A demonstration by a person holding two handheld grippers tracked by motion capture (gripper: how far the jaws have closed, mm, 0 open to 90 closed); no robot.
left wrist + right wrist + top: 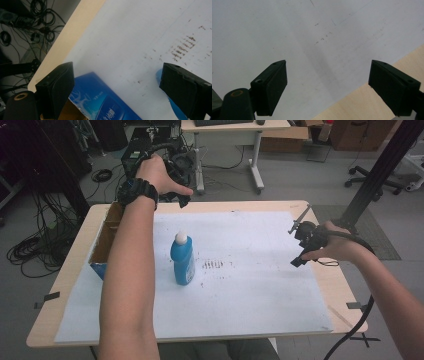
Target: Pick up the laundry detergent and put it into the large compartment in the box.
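Meanwhile both grippers' fingers (56, 92) stand apart, empty, beside upright blue bottle (183, 261) and cardboard box (104, 241).

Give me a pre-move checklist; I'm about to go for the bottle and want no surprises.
1. Left gripper open: ok, nothing between its jaws.
2. Right gripper open: ok, nothing between its jaws.
3. Bottle upright: ok, cap on.
4. Space around the bottle: ok, bare sheet on its right.
5. Box apart from the bottle: ok, at the table's left edge.
6. Left gripper lined up over the bottle: not ok, it hangs beyond it, near the far edge.
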